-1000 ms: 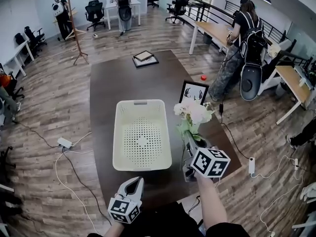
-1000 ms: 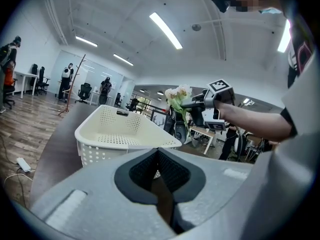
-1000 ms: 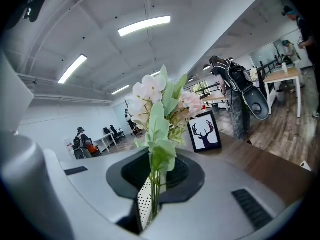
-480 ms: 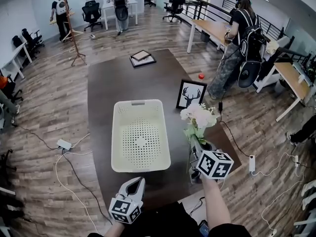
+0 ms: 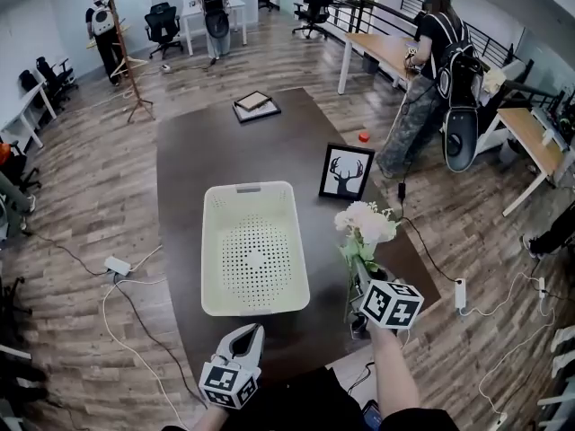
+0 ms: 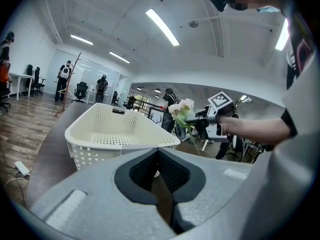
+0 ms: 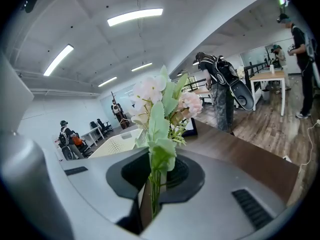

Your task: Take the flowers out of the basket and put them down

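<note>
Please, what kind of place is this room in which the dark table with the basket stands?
Most likely an open-plan office or workshop. Desks stand around the room, wheeled office chairs sit by them, and long strip lights run across the ceiling.

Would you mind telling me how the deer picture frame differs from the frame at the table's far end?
The deer picture frame stands upright; the far frame lies flat. The deer picture frame is close to the basket's far right corner; the far frame lies well beyond it. The deer picture frame shows a deer head; the far frame's picture cannot be made out. Both are dark-edged and rest on the table.
</note>
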The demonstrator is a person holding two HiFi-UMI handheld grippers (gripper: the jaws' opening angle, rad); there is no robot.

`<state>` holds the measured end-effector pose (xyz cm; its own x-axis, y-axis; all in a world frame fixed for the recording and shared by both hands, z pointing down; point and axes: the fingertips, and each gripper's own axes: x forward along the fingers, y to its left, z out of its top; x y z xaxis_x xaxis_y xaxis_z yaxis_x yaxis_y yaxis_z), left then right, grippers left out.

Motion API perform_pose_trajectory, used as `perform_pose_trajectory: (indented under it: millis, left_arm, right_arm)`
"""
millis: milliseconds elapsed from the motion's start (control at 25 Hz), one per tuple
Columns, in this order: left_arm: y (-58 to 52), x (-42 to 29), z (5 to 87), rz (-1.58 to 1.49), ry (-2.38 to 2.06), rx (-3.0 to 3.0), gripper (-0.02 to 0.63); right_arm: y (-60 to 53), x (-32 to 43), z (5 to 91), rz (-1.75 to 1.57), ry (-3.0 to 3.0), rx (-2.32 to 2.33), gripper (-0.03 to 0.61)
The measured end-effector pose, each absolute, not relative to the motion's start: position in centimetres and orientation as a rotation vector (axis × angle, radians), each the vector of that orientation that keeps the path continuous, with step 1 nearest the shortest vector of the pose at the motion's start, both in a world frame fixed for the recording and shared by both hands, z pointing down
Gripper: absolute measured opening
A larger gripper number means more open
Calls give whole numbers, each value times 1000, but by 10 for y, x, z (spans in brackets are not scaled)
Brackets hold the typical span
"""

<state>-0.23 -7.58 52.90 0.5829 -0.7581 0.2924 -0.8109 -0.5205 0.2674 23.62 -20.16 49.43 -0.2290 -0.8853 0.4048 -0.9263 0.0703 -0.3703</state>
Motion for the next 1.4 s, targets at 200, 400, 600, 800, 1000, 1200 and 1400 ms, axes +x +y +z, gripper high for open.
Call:
perform_pose_trajectory:
  millis: [200, 400, 600, 800, 1000, 1200, 1400]
  left_arm:
    - [-77, -3, 533, 206, -1265, 2438, 9]
    - [-78, -2, 534, 217, -1262, 2438, 9]
    - [-78, -4, 536, 226, -1268, 2432, 9]
    - [-79, -8, 537, 228, -1283, 2420, 9]
    - [-79, -8, 539, 226, -1289, 2409, 9]
    - [-80, -12, 541, 229, -1300, 2397, 9]
    - [-83, -18, 545, 237, -1321, 2378, 9]
  right_arm:
    - [-200, 242, 511, 898, -2216, 1912, 51]
    - [-197, 248, 528, 937, -2188, 1910, 52]
    - [-192, 252, 545, 989, -2178, 1890, 51]
    - [-188, 255, 562, 1041, -2161, 1878, 52]
    - [-184, 259, 585, 1098, -2134, 1855, 52]
    - [-177, 261, 608, 1106, -2083, 1826, 52]
    - [-174, 266, 625, 1120, -2041, 1820, 52]
